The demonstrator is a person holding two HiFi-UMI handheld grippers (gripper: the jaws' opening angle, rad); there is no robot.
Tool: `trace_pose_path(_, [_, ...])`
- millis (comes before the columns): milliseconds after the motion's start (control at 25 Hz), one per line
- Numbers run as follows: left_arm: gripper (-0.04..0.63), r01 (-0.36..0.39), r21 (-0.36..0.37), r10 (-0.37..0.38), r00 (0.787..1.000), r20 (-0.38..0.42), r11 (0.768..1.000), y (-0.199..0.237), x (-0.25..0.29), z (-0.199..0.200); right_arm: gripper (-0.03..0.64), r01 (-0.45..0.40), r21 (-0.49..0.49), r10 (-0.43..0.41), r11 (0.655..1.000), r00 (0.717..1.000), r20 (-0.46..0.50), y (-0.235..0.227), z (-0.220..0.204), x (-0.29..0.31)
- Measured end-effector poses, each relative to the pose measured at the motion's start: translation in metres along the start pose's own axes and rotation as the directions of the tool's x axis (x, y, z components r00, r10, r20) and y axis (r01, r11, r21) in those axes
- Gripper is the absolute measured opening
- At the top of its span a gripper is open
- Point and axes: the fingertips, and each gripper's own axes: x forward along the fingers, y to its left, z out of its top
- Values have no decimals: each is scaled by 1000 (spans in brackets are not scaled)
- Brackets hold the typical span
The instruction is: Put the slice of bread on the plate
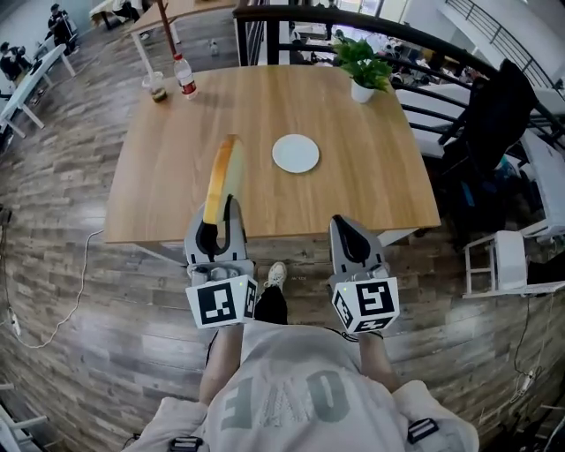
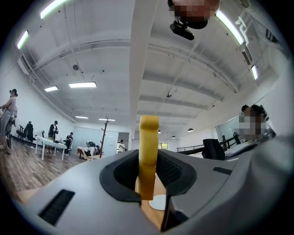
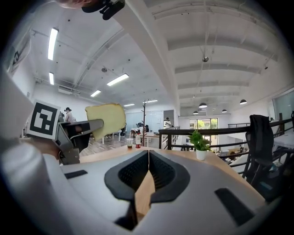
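A slice of bread (image 1: 222, 179) with a yellow crust stands on edge in my left gripper (image 1: 219, 221), whose jaws are shut on its lower end. In the left gripper view the bread slice (image 2: 148, 151) rises edge-on between the pads of the left gripper (image 2: 148, 186). The round white plate (image 1: 296, 154) lies bare near the middle of the wooden table (image 1: 371, 190), ahead and to the right of the bread; a bit of the plate (image 2: 159, 202) shows below the jaws. My right gripper (image 1: 342, 226) hovers at the table's near edge, shut and holding nothing, as seen at the right gripper (image 3: 148, 170). The bread (image 3: 106, 120) shows to its left.
A potted plant (image 1: 363, 71) stands at the table's far right. A water bottle (image 1: 184, 76) and a cup (image 1: 157, 87) stand at the far left corner. A black railing (image 1: 353, 26) runs behind the table. A dark chair (image 1: 499, 115) is to the right.
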Motion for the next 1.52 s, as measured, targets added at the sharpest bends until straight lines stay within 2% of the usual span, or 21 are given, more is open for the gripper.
trace_pose_path(280, [92,89,-14,-88,996,5,996,29,132,-12,18,56,2,-56,998,998,30,-41,38,115])
trace_pose_path(400, [92,125,-32,-125,992,11,992,36,171,-19,18,88,-14,-88,996,996,33,-51,51,153])
trace_pose_path(560, [92,153,-88,-156,988,-23,984,38,206,-36,18,116,-25,-115,993,993,17,-58,59,177])
trace_pose_path(680, [92,165,-99,-169,985,-30,981,32,221,-39,18,103,-1,-103,995,994,25,-61,64,187])
trace_pose_path(880, [92,179,-102,-184,982,-35,978,15,229,-40,18,65,-36,-64,997,997,33,-68,65,195])
trace_pose_path(1160, [92,147,-83,-149,989,-21,986,1,243,-38,20,20,20,-21,1000,997,74,-91,72,207])
trace_pose_path(1520, [92,136,-42,-135,991,21,990,-21,263,-24,18,31,30,-34,999,994,100,-131,79,205])
